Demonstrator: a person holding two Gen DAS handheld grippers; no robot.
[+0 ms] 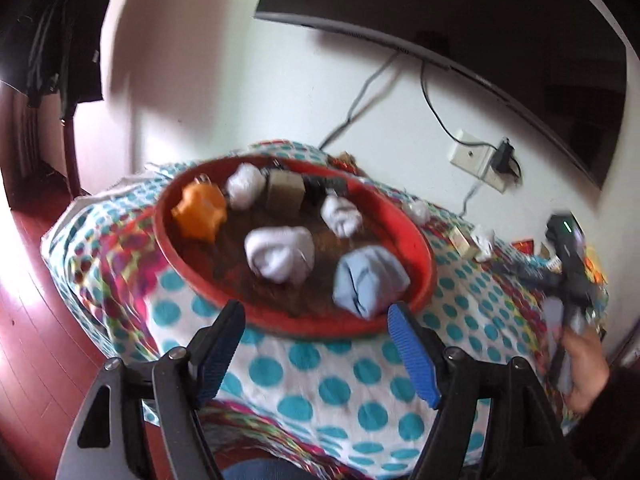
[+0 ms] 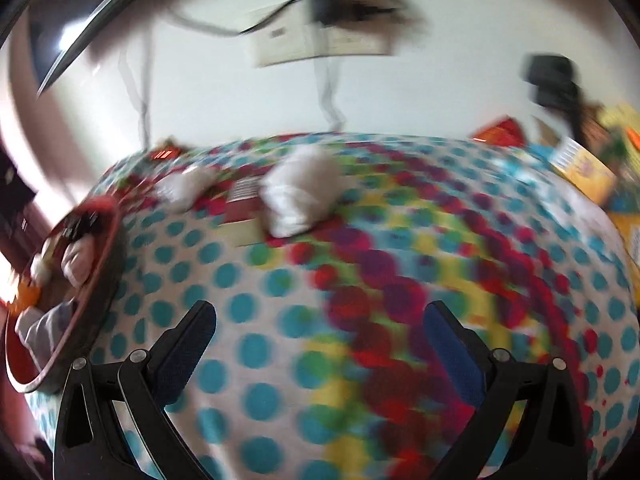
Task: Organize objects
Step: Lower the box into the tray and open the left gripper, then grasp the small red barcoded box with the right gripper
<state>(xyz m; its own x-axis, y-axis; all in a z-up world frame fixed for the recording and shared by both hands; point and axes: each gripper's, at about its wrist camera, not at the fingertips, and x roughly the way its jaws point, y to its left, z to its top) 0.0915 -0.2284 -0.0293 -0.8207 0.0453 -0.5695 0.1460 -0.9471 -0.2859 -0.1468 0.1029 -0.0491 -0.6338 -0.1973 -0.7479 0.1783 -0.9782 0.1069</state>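
Left tool (image 1: 316, 320) stands with its blue-padded jaws spread wide and nothing between them, poised above the near rim of a red basin (image 1: 420, 240). No earlier picture is at hand, so only that released stance can be told. The basin rests on a bench covered with a spotted cloth (image 1: 304, 384) of teal dots and bands of red, yellow and green. Nearest inside the basin lies a pale blue rolled bundle (image 1: 368, 280), just beyond the right-hand pad. Left of it sits a white rolled bundle (image 1: 280, 254). Farther in are an orange toy (image 1: 200, 214), two more white bundles (image 1: 246, 185) (image 1: 341, 214), a brownish block (image 1: 286, 194) and some dark items at the back rim, too blurred to name.

Right tool (image 2: 320, 316) is likewise released, jaws apart over bare cloth with nothing in them. Its view is blurred. Beyond it, well apart from the fingers, a crumpled white bundle on the cloth (image 2: 298, 200) lies against a flat red-and-white packet (image 2: 240, 216), with a smaller white lump (image 2: 186, 188) to the left. The basin shows at the left edge of this view. At the far right stand coloured boxes (image 2: 580, 168).

In the left view a hand (image 1: 584, 372) grips the right tool's dark handle at the right edge. Behind the bench a wall socket (image 1: 474, 158) holds a black plug, cables run up the white wall, and a dark screen (image 1: 460, 12) hangs above.
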